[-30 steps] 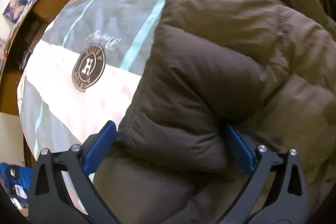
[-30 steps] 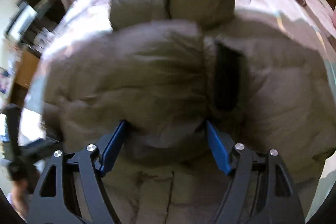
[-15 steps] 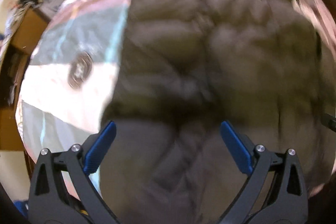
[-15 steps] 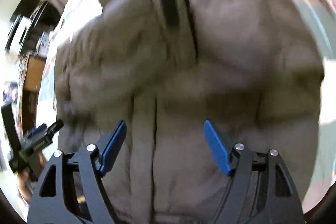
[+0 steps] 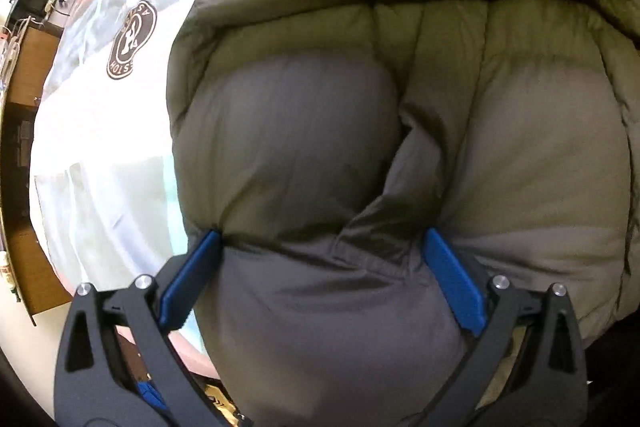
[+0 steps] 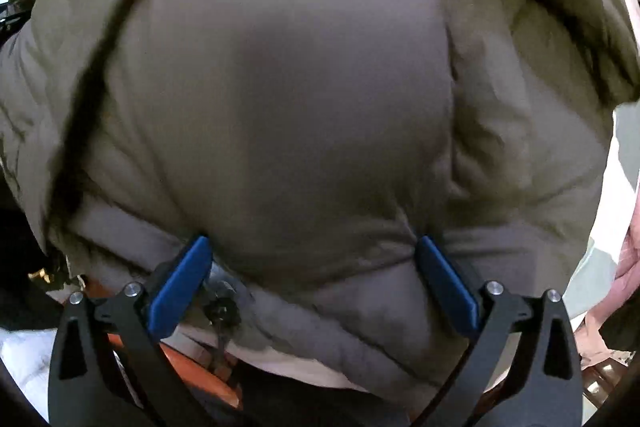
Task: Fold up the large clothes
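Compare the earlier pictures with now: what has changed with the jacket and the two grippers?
Both grippers came down closer onto the puffy jacket. The right gripper has just been opening, padding bulging between its jaws. The left gripper now straddles a lower panel. The jacket still lies on the bedspread.

- A round dark-brown emblem (image 5: 132,41) is printed on the pale bedspread (image 5: 100,147), seen in the left wrist view, left of the puffer jacket (image 5: 400,107).
- Pale letters run around the emblem's rim, upside down to the camera; near its lower edge they seem to read "HOUSTON", and the few letters at its top are only partly legible.
- A pale monogram sits at the emblem's centre; its letters cannot be made out.
- The right wrist view shows no readable text.
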The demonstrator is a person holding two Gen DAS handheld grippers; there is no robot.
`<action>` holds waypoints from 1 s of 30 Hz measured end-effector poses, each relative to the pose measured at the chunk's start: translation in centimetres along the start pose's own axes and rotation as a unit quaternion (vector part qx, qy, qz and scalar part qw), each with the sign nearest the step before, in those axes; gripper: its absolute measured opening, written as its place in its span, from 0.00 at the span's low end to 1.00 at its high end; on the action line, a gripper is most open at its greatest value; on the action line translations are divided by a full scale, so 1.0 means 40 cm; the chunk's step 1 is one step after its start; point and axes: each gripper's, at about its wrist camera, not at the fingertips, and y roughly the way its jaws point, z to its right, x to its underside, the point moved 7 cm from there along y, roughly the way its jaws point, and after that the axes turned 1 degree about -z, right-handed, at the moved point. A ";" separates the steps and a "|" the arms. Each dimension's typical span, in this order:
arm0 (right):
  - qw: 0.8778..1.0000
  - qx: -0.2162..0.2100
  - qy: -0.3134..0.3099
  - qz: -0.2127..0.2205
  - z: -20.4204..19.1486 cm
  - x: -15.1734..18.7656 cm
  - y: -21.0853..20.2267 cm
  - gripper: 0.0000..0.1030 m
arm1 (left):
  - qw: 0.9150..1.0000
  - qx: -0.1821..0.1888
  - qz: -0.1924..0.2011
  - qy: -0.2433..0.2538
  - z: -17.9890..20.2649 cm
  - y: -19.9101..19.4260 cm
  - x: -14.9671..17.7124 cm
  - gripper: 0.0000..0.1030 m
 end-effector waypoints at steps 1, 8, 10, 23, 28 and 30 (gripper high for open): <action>1.000 -0.003 -0.003 -0.002 0.003 0.006 -0.003 0.99 | 1.000 -0.007 -0.003 0.001 0.004 -0.005 0.008 0.98; 0.994 0.005 0.058 0.096 0.114 -0.081 -0.159 0.99 | 0.994 -0.053 0.095 -0.015 0.011 -0.165 -0.052 0.98; 0.986 0.024 0.095 0.131 0.151 -0.152 -0.212 0.99 | 0.991 -0.043 0.123 -0.028 0.023 -0.211 -0.117 0.98; 0.934 -0.080 0.246 0.246 0.156 -0.526 -0.291 0.84 | 0.991 -0.058 0.092 -0.082 0.117 -0.058 -0.389 0.98; 0.926 -0.132 0.291 0.199 0.198 -0.508 -0.244 0.82 | 0.989 -0.022 0.083 -0.116 0.083 -0.054 -0.375 0.98; 0.924 -0.149 0.291 0.199 0.189 -0.497 -0.286 0.82 | 0.985 0.007 0.106 -0.134 0.081 -0.100 -0.373 0.98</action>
